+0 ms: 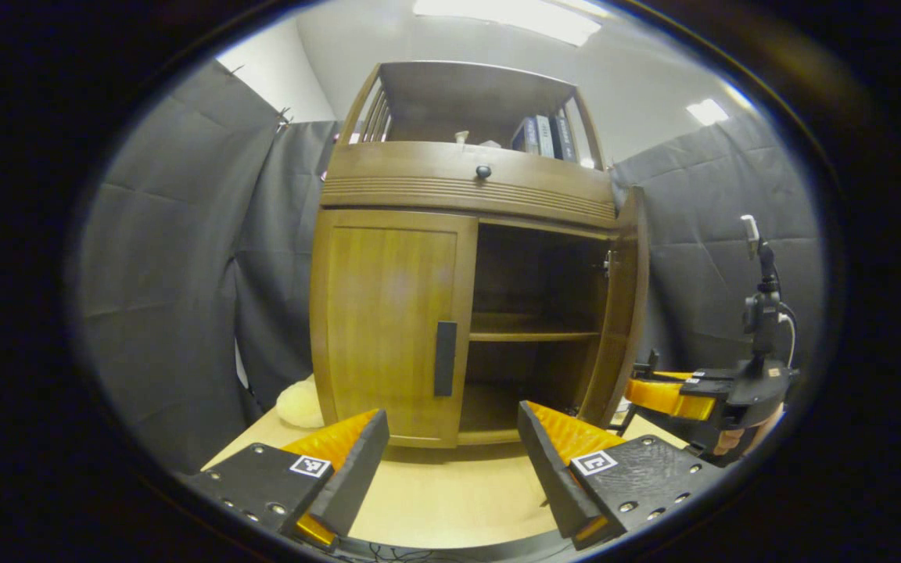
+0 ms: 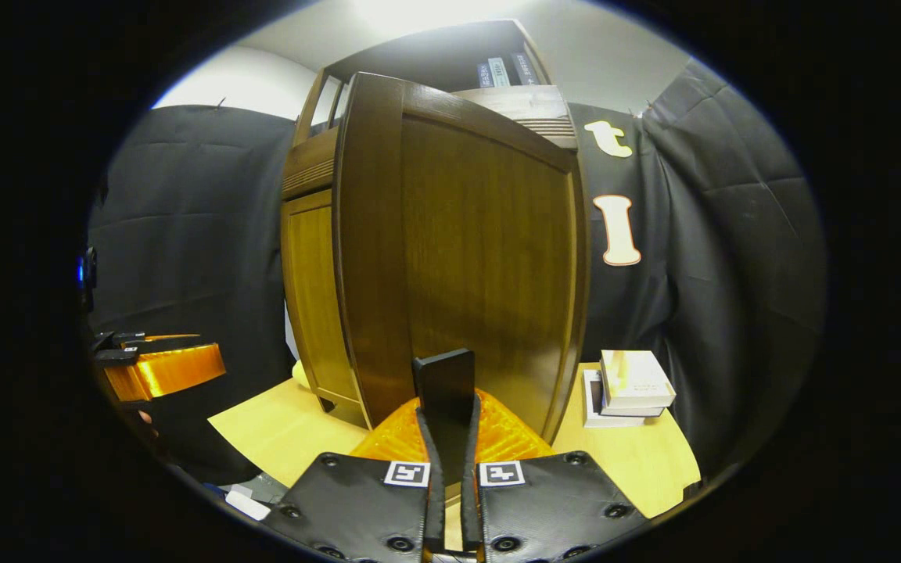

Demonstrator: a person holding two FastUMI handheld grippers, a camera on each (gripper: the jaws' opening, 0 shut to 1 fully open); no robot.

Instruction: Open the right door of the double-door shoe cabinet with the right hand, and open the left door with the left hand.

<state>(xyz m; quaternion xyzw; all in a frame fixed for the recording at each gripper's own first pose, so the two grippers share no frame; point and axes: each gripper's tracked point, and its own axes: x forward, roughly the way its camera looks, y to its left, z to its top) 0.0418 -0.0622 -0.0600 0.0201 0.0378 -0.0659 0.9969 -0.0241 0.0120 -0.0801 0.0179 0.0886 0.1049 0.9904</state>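
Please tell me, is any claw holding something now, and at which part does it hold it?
The right claw is shut on the right door at its handle. The left claw is open, holding nothing, before the closed left door.

We see the shoe cabinet [image 1: 419, 180] in warm mid-brown wood with a vertical grain, its left door [image 1: 388, 320] carrying a dark grey handle [image 1: 445, 358]. The right door [image 2: 489, 258] is darker brown, with a black handle [image 2: 444, 383]. The table [image 1: 435, 493] is pale yellow-beige. 2 cream and white boxes [image 2: 630, 383] sit beside it.
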